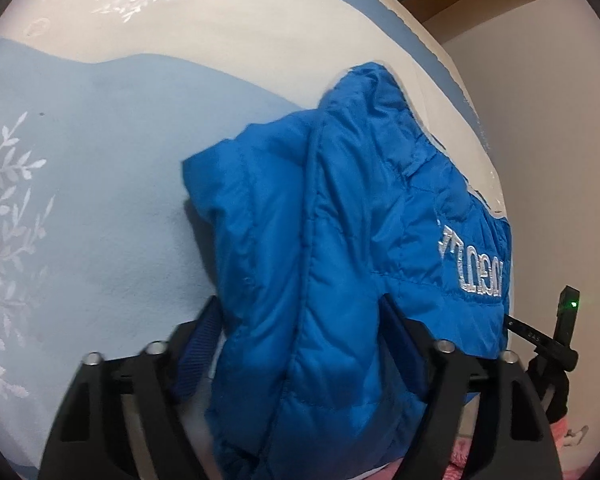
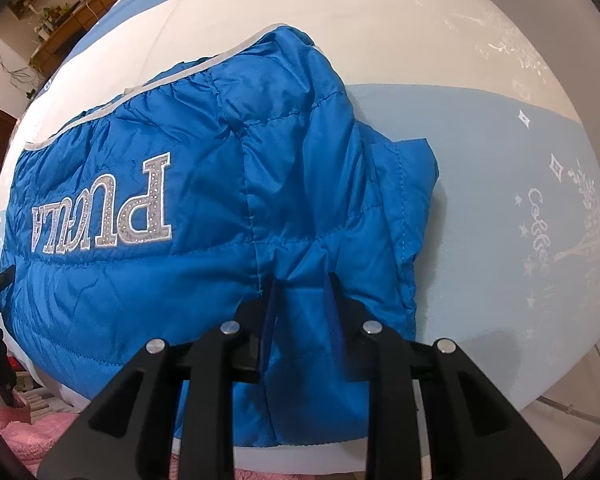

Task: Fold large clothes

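A blue puffer jacket (image 1: 340, 220) with silver letters lies folded on the bed sheet (image 1: 120, 200). In the left wrist view my left gripper (image 1: 300, 300) straddles a thick padded fold at the jacket's near end. Both pads touch the fabric, and the right one sinks into it. In the right wrist view the jacket (image 2: 180, 140) spreads to the left, its letters upside down. My right gripper (image 2: 303, 280) points steeply down at the near edge, shut on a narrow pinch of blue fabric.
The sheet (image 2: 480, 200) is pale blue and cream with white printed leaves. A pink blanket (image 2: 32, 432) lies below the bed's near edge. Wooden furniture (image 2: 60, 4) stands beyond the far side. A black device with a green light (image 1: 568, 308) shows at the right.
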The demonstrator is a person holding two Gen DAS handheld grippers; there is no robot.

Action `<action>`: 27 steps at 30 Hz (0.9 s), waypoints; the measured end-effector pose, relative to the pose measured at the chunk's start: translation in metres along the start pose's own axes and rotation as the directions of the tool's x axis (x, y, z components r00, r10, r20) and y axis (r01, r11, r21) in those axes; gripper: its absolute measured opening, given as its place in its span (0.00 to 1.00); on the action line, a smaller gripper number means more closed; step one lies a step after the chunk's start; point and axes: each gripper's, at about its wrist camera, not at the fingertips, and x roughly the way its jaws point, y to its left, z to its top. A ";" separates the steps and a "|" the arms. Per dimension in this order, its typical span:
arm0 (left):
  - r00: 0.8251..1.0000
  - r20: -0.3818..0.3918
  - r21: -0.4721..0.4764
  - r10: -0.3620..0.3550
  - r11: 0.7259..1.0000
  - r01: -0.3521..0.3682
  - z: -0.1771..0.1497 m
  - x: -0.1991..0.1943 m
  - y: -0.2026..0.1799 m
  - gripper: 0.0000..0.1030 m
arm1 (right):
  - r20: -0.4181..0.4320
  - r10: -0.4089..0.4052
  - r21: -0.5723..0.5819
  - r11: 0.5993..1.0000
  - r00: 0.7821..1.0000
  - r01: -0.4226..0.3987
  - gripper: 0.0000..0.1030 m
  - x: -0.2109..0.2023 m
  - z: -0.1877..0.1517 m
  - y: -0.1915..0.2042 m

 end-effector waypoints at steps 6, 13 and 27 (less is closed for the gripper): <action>0.999 0.043 0.022 0.017 1.000 -0.018 -0.007 -0.009 -0.014 0.33 | -0.014 -0.022 0.007 1.000 1.000 0.022 0.23 0.006 0.005 0.005; 0.996 0.048 0.019 0.069 0.997 -0.070 -0.009 -0.002 -0.020 0.34 | -0.014 -0.044 -0.012 0.999 0.999 0.044 0.23 0.011 0.008 0.014; 0.989 0.101 0.005 0.108 0.994 -0.110 -0.014 -0.005 -0.027 0.27 | 0.007 -0.020 -0.045 0.999 1.000 0.021 0.23 0.012 0.001 0.015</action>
